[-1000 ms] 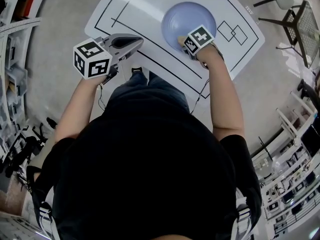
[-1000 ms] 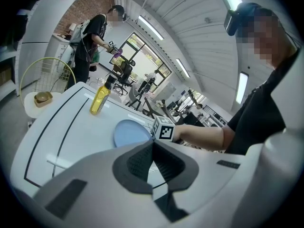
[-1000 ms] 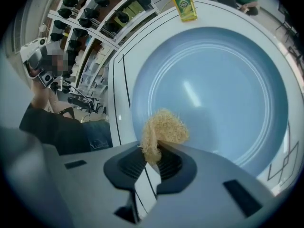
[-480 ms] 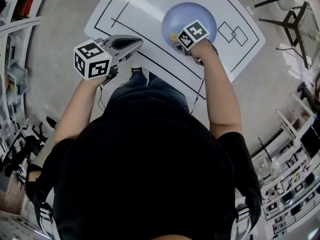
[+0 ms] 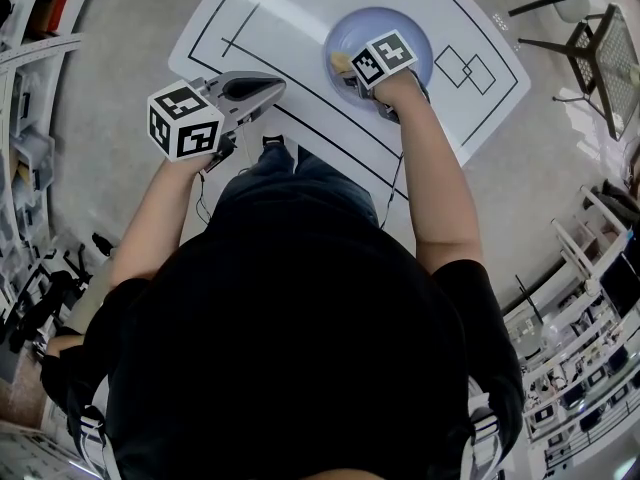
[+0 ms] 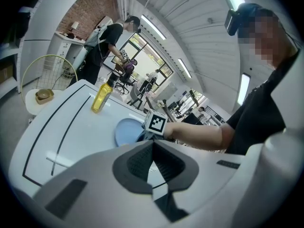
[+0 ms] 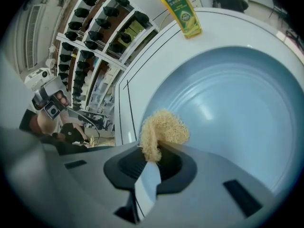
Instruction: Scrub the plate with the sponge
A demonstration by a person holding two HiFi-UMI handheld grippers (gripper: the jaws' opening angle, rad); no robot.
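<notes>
The plate point(image 7: 237, 113) was pale blue, round and glossy, and lay on the white lined surface point(image 5: 300, 18) in the upper middle of the head view. The right tool point(image 7: 156, 152) was clenched on a frizzy yellow sponge point(image 7: 164, 129) at the plate's left part. Only the right gripper view showed the sponge's coarse fibres; from overhead it was a small yellow patch. A yellow bottle point(image 7: 178, 6) stood beyond the plate. The left tool point(image 6: 152, 144) was closed on nothing, held at the surface's near edge, left of centre. The right arm reached straight out over the plate.
</notes>
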